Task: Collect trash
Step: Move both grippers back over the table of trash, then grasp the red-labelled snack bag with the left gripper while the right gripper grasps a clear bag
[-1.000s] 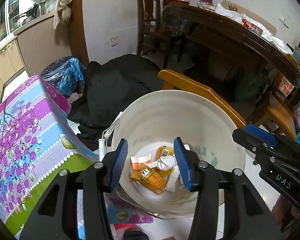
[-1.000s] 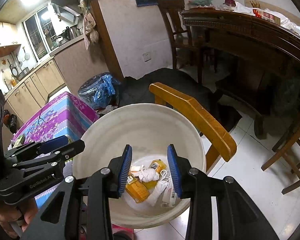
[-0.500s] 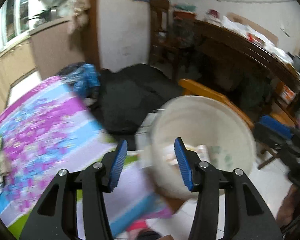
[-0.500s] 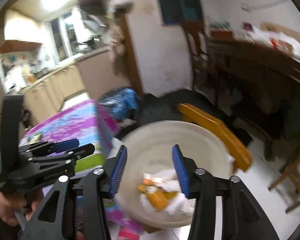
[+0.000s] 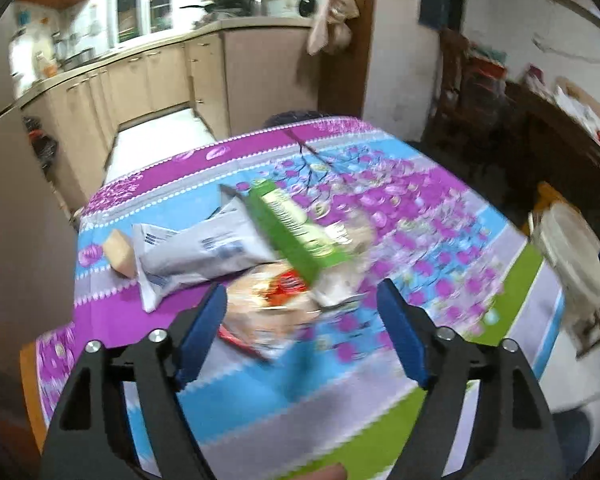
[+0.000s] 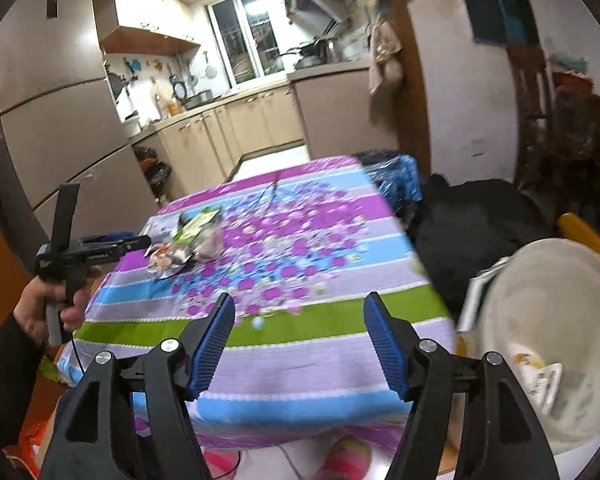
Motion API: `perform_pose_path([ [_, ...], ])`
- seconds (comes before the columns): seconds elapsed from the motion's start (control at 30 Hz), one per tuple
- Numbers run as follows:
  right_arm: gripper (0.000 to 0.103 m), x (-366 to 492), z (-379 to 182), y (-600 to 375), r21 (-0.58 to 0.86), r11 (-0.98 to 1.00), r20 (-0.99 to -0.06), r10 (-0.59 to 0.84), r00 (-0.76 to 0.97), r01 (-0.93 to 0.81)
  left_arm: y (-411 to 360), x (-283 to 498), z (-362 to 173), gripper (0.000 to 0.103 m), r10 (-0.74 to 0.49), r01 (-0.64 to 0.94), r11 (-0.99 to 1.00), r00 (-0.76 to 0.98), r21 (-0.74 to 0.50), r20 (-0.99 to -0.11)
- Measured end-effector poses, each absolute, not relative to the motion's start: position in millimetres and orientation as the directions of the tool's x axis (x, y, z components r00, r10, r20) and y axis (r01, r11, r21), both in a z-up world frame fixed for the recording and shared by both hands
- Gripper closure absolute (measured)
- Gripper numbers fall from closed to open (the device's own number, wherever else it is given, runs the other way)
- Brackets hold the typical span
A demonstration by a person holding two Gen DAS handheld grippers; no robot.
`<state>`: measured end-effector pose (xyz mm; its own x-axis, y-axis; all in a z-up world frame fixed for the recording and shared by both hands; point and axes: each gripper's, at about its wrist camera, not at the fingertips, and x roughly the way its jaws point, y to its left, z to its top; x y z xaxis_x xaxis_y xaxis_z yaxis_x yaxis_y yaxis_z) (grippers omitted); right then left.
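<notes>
A pile of trash lies on the flowered tablecloth (image 5: 420,208): a green carton (image 5: 292,232), a crumpled white and blue plastic bag (image 5: 196,252), a tan piece (image 5: 120,252) and a red-orange snack wrapper (image 5: 276,300). My left gripper (image 5: 304,324) hovers just short of the wrapper; its jaws are opening and grip nothing. My right gripper (image 6: 300,320) is over the table's near edge, also opening and empty. In the right wrist view the trash pile (image 6: 188,240) sits at the far left, with the left gripper (image 6: 136,242) beside it. The white bucket (image 6: 552,300) stands to the right.
The bucket holds several scraps (image 6: 540,376). A yellow wooden chair (image 6: 584,236) stands behind it. A black cloth (image 6: 480,220) and a blue bag (image 6: 396,176) lie on the floor beyond the table. Kitchen cabinets (image 6: 236,136) line the back. A person's hand (image 6: 48,312) holds the left gripper.
Both grippers swung left, away from above the bucket and over to the table. Their jaws stand wider than before. The trash pile has come into view.
</notes>
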<state>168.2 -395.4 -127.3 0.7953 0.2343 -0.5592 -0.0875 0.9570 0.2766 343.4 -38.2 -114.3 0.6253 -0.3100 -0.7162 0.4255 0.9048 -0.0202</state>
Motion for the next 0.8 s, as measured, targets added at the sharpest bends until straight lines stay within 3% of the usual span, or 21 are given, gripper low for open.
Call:
perform_pose_path([
  [0.3,0.034,208,-144,-345,0.276,0.952,-0.614,0.282,0.737,-0.134,-48,377,-159,0.029,-0.307,0.563,0.824,0.530,0.057,-0.791],
  [0.33,0.034,215,-143,-341,0.282,0.949,-0.617,0.294,0.730,-0.144,-49,378,-161,0.031,-0.310,0.567,0.822,0.531,0.058,-0.789],
  [0.5,0.034,245,-136,-323,0.316,0.929,-0.614,0.354,0.706,-0.192,-49,375,-158,0.063,-0.347,0.581,0.813,0.533,0.036,-0.772],
  [0.6,0.034,268,-133,-311,0.342,0.912,-0.607,0.399,0.687,-0.227,-47,364,-156,0.069,-0.361,0.581,0.814,0.527,0.015,-0.769],
  [0.8,0.035,320,-145,-280,0.428,0.864,-0.618,0.493,0.613,-0.264,-37,324,-154,0.070,-0.403,0.583,0.811,0.496,-0.049,-0.769],
])
